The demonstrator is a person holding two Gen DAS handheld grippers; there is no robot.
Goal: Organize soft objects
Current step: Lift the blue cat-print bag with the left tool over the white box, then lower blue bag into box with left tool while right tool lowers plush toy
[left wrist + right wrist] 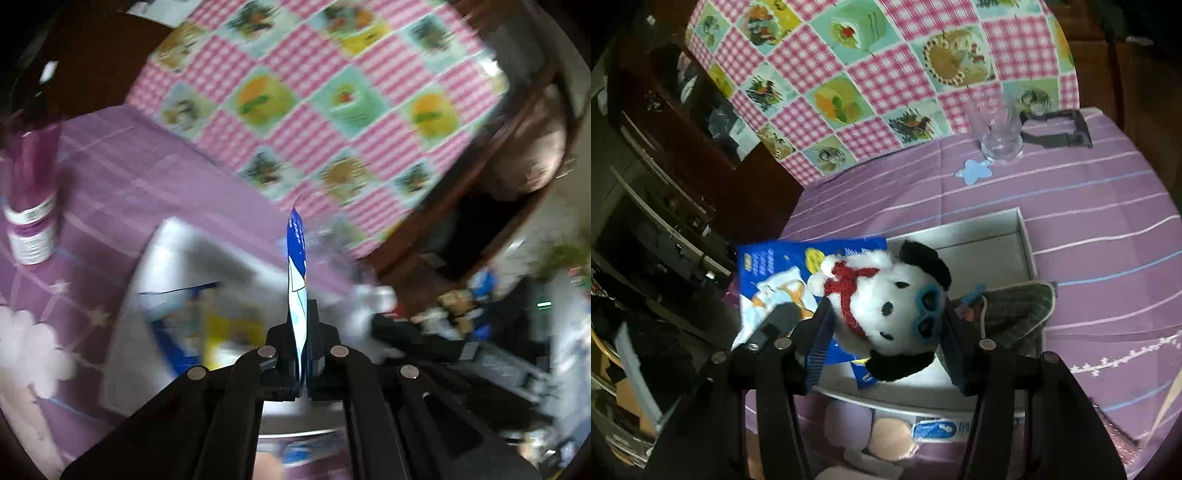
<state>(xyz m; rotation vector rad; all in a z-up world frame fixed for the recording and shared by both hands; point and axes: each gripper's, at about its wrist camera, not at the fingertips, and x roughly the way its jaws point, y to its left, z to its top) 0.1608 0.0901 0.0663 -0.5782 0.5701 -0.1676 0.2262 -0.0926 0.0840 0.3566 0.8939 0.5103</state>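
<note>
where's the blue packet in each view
Left wrist: blue packet at centre, seen edge-on, pinched in the left gripper.
Right wrist: it lies flat at centre-left, partly under the plush dog.
Shared landmark: the white box.

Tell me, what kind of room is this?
Probably a lived-in home dining area: a table under a purple striped cloth, a checked tablecloth with food pictures, and cluttered dark wooden cabinets.
</note>
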